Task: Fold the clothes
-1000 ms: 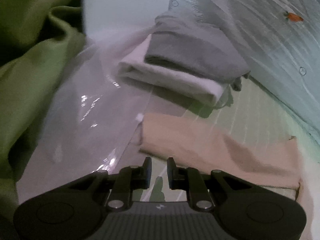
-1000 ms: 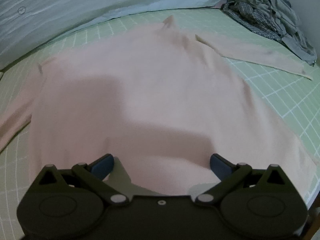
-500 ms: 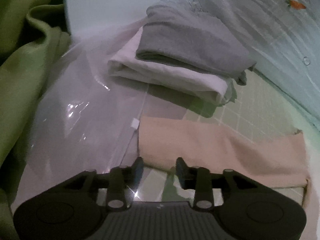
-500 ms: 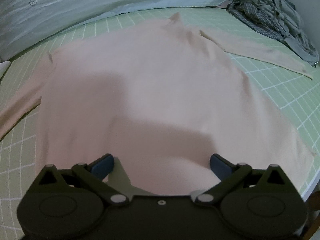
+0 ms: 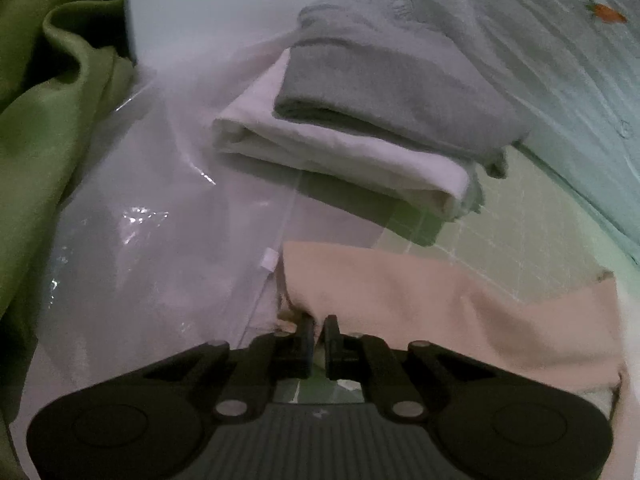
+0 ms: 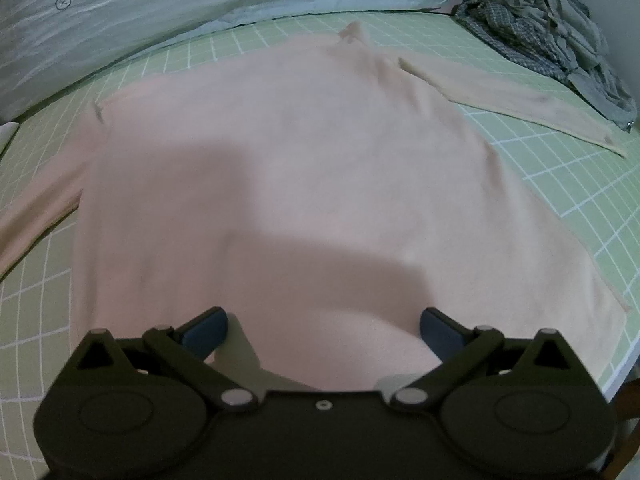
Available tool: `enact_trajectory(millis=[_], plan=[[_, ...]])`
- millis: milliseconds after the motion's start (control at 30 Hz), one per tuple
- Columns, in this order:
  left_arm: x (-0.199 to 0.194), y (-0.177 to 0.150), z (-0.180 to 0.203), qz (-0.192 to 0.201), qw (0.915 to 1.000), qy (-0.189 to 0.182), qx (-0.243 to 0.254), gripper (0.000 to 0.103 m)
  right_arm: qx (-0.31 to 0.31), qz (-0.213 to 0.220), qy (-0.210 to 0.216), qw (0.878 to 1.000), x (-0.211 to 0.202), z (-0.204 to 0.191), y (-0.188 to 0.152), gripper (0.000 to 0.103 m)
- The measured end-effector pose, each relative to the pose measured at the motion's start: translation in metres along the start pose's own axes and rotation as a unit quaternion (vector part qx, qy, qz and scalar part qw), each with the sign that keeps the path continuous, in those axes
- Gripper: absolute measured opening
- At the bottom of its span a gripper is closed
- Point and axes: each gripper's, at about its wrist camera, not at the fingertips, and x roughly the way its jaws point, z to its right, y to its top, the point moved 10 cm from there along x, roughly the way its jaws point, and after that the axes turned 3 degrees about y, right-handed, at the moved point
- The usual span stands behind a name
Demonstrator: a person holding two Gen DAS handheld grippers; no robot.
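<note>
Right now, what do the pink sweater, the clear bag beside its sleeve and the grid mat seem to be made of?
Sweater: probably a soft fine knit, matte; it lies limp with no shine.
Bag: thin clear plastic film, glossy; it shows bright glints and creases.
Mat: green with printed white grid lines, flat and matte; its material I cannot tell.

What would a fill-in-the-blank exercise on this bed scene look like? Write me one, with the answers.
1. In the left wrist view, the grey folded garment lies on top of a ______ folded one.
2. The left gripper has its jaws closed on the edge of the ______ sleeve.
3. The sweater lies spread flat on a green sheet with a white ______ pattern.
4. The right gripper has its jaws ______.

Answers: white; pink; grid; open
</note>
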Motion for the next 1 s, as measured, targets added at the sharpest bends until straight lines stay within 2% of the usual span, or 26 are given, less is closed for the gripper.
enact_trajectory(millis=[100,300,633,833,900,1000], plan=[[-0.013,-0.007,0.0,0.004,1.0,-0.003,0.005,0.005,-0.002,0.002,0.001,1.0,0.0,0.001,-0.001,0.103],[-0.032,-0.038,-0.01,-0.017,0.9994,-0.003,-0.029,0.005,-0.007,0.003,0.004,1.0,-0.001,0.003,-0.002,0.103],[-0.042,-0.081,-0.013,-0.041,0.9991,0.002,-0.015,0.005,-0.015,0.007,0.011,1.0,-0.001,0.006,0.0,0.103],[-0.053,-0.082,-0.005,-0.025,0.9995,0.004,-0.022,0.005,-0.022,0.001,0.034,0.999,-0.003,0.008,0.005,0.103],[-0.059,-0.078,0.003,-0.012,0.9997,0.004,-0.021,0.005,-0.01,0.023,0.042,0.999,-0.012,0.015,0.013,0.103],[-0.072,-0.068,0.031,0.013,0.9999,-0.008,-0.005,0.005,0.005,0.054,0.031,0.998,-0.025,0.038,0.027,0.103]])
